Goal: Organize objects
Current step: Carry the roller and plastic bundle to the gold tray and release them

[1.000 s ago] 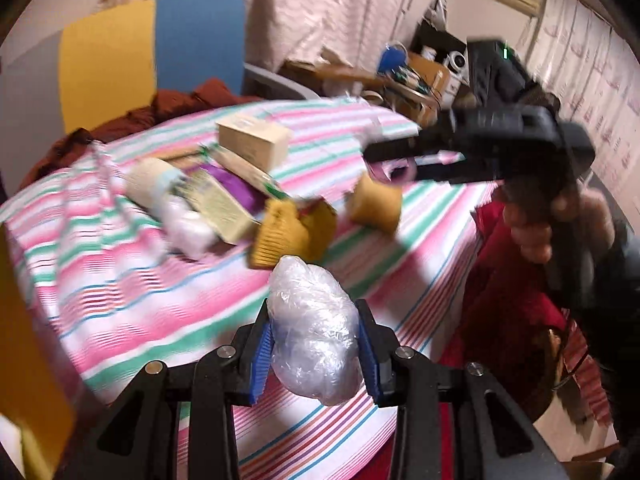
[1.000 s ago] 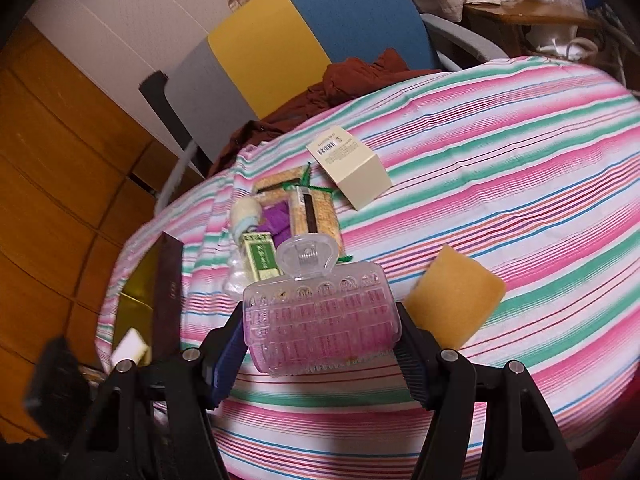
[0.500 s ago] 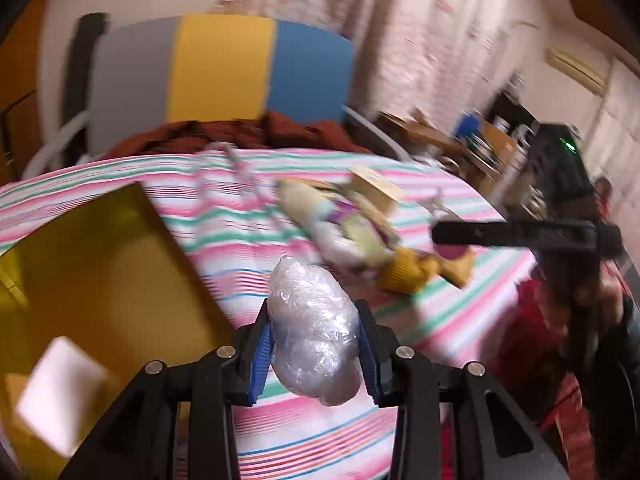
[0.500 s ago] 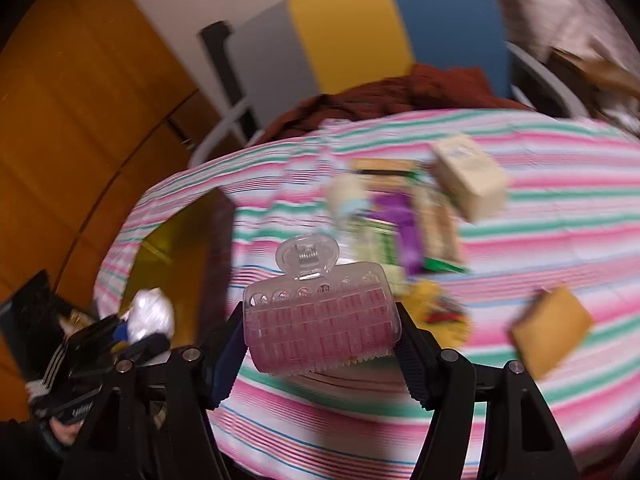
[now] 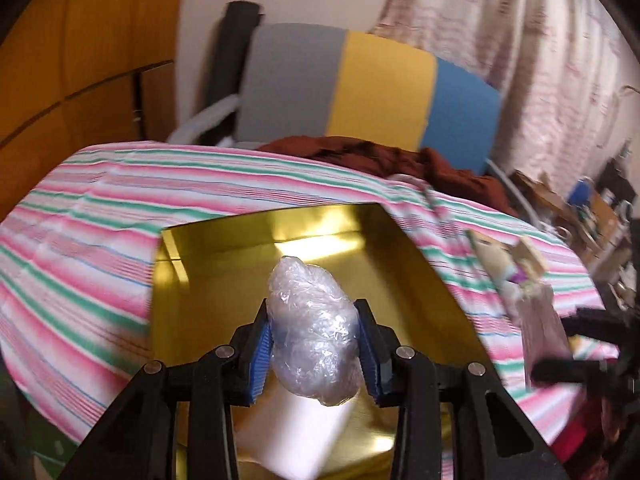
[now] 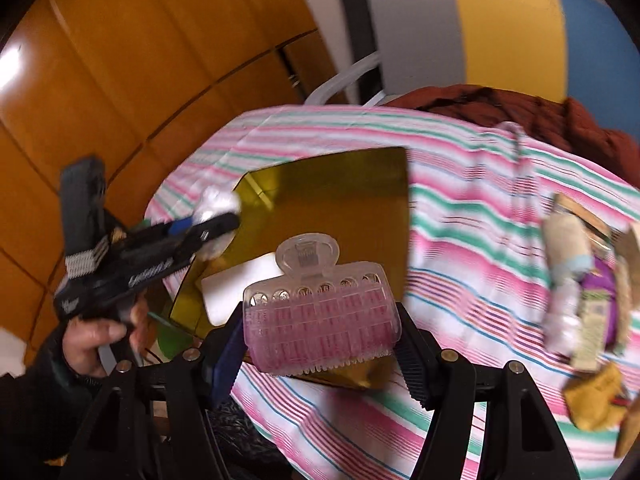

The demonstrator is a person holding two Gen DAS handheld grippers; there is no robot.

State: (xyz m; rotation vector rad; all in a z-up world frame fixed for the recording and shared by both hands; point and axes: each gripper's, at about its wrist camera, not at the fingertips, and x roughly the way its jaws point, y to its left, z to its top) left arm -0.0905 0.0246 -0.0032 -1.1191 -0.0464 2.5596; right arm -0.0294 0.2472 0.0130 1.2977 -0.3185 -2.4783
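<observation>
Left claw: your pads clamp a crumpled plastic wad above the gold tray.
Right claw: you grip a pink roller case over the striped worktop, beside the tray.

Grey, yellow and blue chair back, rust-brown cloth on it, wooden panelling, pale curtain

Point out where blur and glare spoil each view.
Left wrist: glare streaks the gold tray's far floor; the item pile at right smears, while the plastic bundle stays sharp. Right wrist: the pile and left gripper blur; the pink hair roller stays crisp.
</observation>
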